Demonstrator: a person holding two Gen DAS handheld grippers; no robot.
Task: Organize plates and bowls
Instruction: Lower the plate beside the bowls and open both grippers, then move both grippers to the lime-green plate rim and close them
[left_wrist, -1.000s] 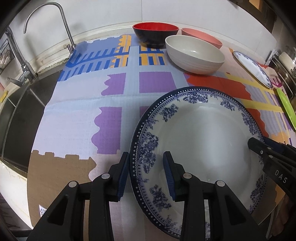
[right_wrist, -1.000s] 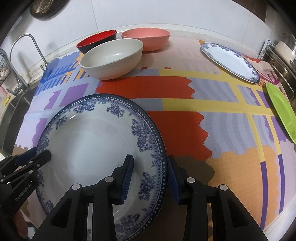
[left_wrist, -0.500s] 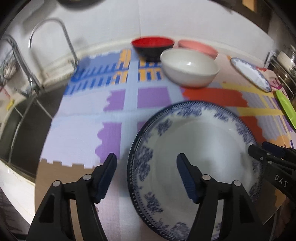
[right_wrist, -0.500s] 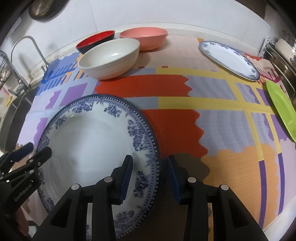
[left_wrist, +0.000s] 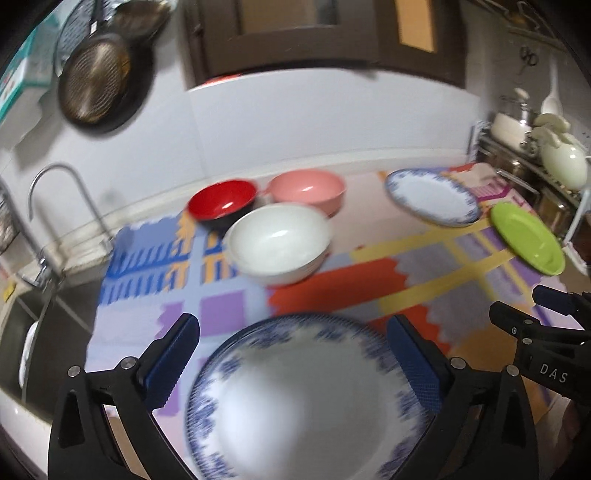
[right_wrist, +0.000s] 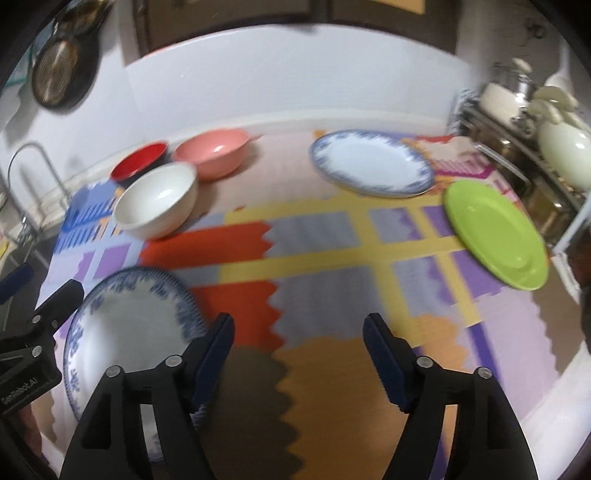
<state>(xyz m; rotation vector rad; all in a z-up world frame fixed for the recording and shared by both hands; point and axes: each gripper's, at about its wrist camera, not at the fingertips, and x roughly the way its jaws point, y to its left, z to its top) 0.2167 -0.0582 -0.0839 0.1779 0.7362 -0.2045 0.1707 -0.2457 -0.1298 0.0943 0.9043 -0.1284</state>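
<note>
With both just-opening claws clear, blue-patterned plate (left_wrist: 306, 398) flat below left claw (left_wrist: 293, 354).

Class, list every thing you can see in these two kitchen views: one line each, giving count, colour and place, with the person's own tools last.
Large plate: one, white with blue flowers, near edge of mat.
Oval plate: one, white with blue rim, far right of mat.
Green plate: one, lime, right edge.
Bowls: three, white, red, pink, clustered at the back.
Mat: one, multicoloured, covering the counter.
Tap: one, metal, left by the sink.
Pan: one, dark, hanging on the wall.
Left gripper: black, blue pads, open.
Right gripper: same, open.
</note>
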